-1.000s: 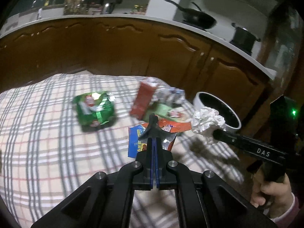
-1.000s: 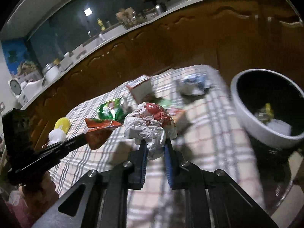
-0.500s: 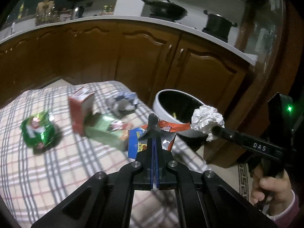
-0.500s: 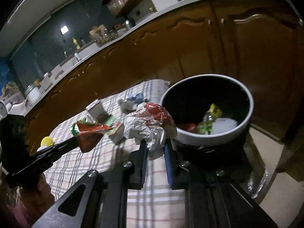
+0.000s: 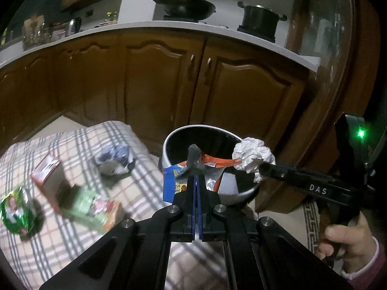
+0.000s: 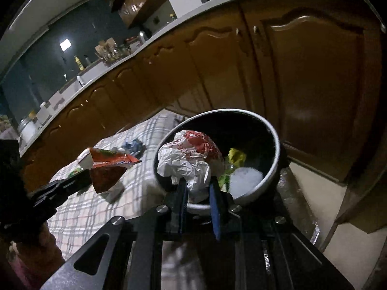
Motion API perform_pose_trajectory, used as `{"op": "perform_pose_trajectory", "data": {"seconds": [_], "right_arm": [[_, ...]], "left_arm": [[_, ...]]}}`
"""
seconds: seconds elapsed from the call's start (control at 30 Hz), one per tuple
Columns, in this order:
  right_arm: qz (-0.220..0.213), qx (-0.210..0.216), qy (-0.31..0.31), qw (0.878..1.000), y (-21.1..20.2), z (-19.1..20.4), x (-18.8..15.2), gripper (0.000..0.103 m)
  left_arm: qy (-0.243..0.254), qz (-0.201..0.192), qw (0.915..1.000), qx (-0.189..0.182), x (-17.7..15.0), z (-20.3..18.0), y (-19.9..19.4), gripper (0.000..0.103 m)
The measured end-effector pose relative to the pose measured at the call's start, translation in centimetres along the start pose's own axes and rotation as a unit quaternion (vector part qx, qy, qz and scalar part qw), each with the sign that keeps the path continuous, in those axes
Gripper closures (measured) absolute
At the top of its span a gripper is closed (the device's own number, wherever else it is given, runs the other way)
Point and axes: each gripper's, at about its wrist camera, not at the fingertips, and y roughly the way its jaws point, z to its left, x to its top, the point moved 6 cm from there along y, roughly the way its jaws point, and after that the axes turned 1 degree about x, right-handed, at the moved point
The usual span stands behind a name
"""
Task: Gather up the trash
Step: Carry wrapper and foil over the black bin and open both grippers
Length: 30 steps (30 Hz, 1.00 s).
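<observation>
My left gripper (image 5: pixel 195 178) is shut on a blue, red and silver snack wrapper (image 5: pixel 212 162) and holds it at the near rim of the white-rimmed black trash bin (image 5: pixel 169 140). My right gripper (image 6: pixel 197 186) is shut on a crumpled white and red paper ball (image 6: pixel 191 154) and holds it over the bin (image 6: pixel 273 130), which has yellow and white trash inside. The paper ball (image 5: pixel 252 157) and right gripper also show in the left wrist view. The left gripper's wrapper (image 6: pixel 108 164) shows in the right wrist view.
On the plaid cloth (image 5: pixel 79 142) lie a red carton (image 5: pixel 46 171), a green packet (image 5: pixel 14 210), a green and orange wrapper (image 5: pixel 96 205) and a blue-white crumpled wrapper (image 5: pixel 113 159). Brown kitchen cabinets (image 5: pixel 157 84) stand behind the bin.
Both grippers have swung right from the cloth toward the bin, carrying their trash. The bin is now close under both of them.
</observation>
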Motion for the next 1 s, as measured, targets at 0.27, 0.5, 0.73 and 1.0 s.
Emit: {"op": "perform_pose_trajectory", "data": {"seconds": [0.27,0.5,0.73,1.0], "right_arm": [[0.012,-0.011,0.002,1.000,1.8,-2.0,1.3,0.086],[0.022,-0.019,0.003,1.000,3.2,-3.1,2.2,0.086],[0.033,-0.024,0.007,0.999,4.2,-4.1,2.5,0.086],[0.041,-0.026,0.015,0.999,4.7,-4.5,2.8,0.070]], "left_arm": [[0.006,0.014,0.9999,0.004,1.7,-1.0,4.2,0.103],[0.007,0.017,0.9998,0.004,2.6,-1.5,6.8,0.103],[0.004,0.025,0.9997,0.003,2.5,-1.4,8.4,0.103],[0.001,0.039,0.9992,0.002,2.3,-1.4,8.9,0.074]]}}
